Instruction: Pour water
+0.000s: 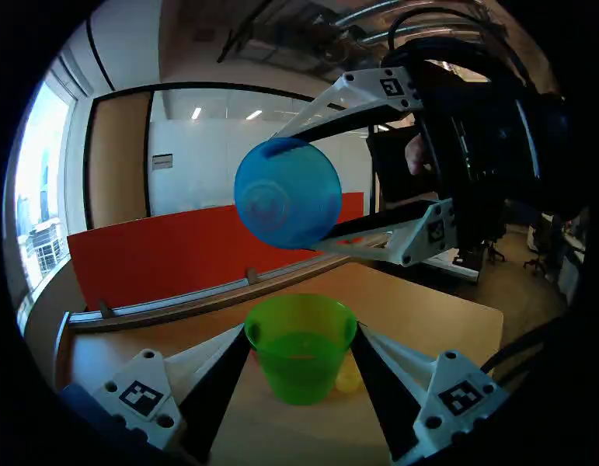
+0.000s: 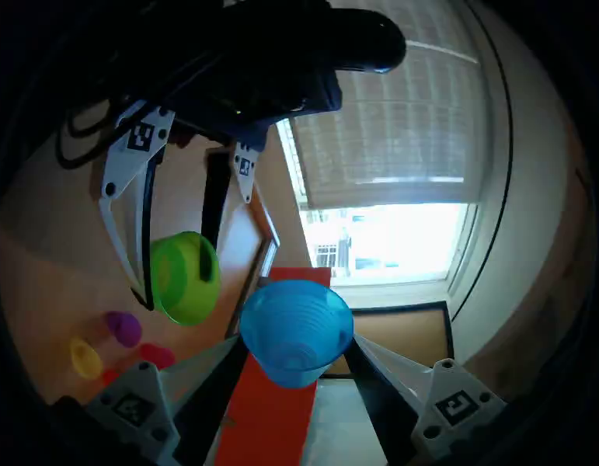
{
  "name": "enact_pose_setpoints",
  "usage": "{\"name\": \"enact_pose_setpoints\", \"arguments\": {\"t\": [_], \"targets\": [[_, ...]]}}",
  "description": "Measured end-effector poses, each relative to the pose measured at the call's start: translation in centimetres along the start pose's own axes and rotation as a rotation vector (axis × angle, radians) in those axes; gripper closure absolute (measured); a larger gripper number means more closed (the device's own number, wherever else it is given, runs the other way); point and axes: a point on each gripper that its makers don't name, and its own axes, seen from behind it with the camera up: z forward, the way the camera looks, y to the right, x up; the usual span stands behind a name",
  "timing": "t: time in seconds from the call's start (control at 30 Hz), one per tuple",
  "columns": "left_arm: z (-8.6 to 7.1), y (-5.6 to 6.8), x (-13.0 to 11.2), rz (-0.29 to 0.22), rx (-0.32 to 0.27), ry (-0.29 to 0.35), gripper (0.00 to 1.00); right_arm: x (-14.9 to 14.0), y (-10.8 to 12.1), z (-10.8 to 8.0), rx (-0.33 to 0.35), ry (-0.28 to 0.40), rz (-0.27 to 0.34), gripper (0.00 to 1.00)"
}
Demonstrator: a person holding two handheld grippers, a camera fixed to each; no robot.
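Wooden tabletop (image 1: 439, 311) is seen low in the left gripper view. The green cup (image 1: 301, 357) is clamped upright there between the left gripper's (image 1: 299, 342) fingers, its mouth kept open to receive, with a small yellow cup (image 1: 348, 379) just beside it. Higher, at frame centre, the blue cup (image 1: 287, 203) is gripped by the right gripper (image 1: 299, 194), whose fingers stand one above the other. The cup is thus held on its side, evidently for pouring. An orange partition (image 1: 159, 256) is seen behind.

2 grippers: left gripper (image 1: 299, 342), right gripper (image 2: 297, 346). 2 big cups: 1 green cup (image 1: 301, 356), 1 blue cup (image 2: 297, 332). 3 small cups in right gripper view: 1 yellow cup (image 2: 85, 357), 1 purple cup (image 2: 123, 328), 1 pink cup (image 2: 156, 355); poss. 4th, can't tell. 1 table (image 1: 423, 311).
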Motion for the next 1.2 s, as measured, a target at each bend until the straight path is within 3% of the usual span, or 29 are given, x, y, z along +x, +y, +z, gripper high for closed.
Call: {"name": "enact_pose_setpoints", "arguments": {"t": [0.33,1.2], "targets": [[-0.1,-0.1,-0.5,0.003,0.002,-0.009,0.13,0.0,-1.0,-0.2,-0.013,0.007,0.295,0.11],[-0.3,-1.1,-2.9,0.009,0.007,-0.053,0.13,-1.5,-5.6,-1.6,-0.029,-0.078,0.953,0.11]]}}
